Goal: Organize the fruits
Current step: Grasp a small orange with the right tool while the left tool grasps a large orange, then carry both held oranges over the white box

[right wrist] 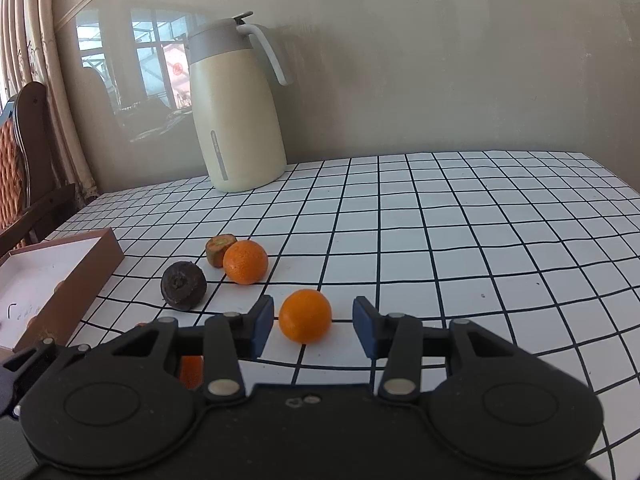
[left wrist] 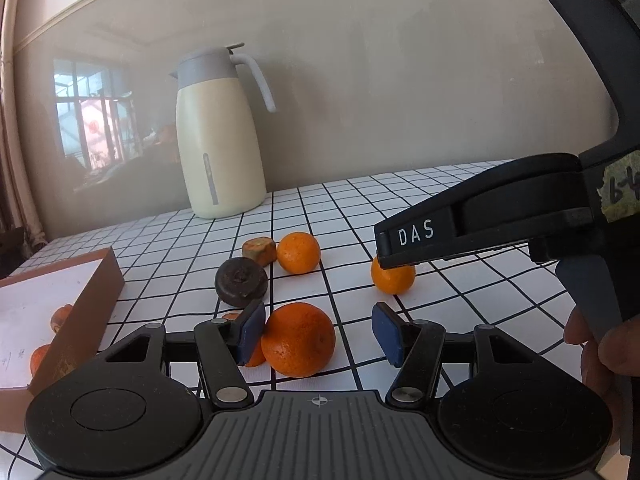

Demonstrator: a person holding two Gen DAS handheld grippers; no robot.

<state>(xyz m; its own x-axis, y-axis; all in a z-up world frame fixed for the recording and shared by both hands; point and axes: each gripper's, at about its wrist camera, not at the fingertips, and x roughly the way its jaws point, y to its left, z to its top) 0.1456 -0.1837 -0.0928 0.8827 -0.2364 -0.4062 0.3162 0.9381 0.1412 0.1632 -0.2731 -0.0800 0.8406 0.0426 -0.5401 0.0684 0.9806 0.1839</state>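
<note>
Risks first, biggest to smallest.

Worktop (right wrist: 460, 240): checked cloth, flat and open, no rim. Any round fruit knocked loose can roll a long way, maybe off the edge.

Jug (right wrist: 236, 120): stands at the back, well clear of the fruit. Low risk unless a loose orange runs into it.

Box (left wrist: 86, 300): at the left, the likely drop spot, with some orange fruit already inside. A carry that comes in low could clip its near wall.

Left tool (left wrist: 318, 330): jaws spread. The big orange (left wrist: 298, 340) sits between the pads, hard up against the left one, with a clear gap on the right. An off-centre squeeze would push it sideways instead of pinching it.

Right tool (right wrist: 314, 326): jaws spread, with a smaller orange (right wrist: 305, 315) between the pads and gaps on both sides, so nothing is pinched yet. The left view shows one of its fingers over that fruit's top; a skewed close could squirt it out.

The two tools work close together, so a crossing move could knock them.

A third orange (right wrist: 245, 262) touches a brown-green piece (right wrist: 219, 249); a dark round fruit (right wrist: 183, 286) lies near. A rolling orange would scatter them.

Hard to read:
- Box contents are cut off by its wall and the picture edge; count unknown.
- A small orange thing behind the left tool's left finger is mostly hidden.
- Can't identify the dark fruit or the brown-green piece.
</note>
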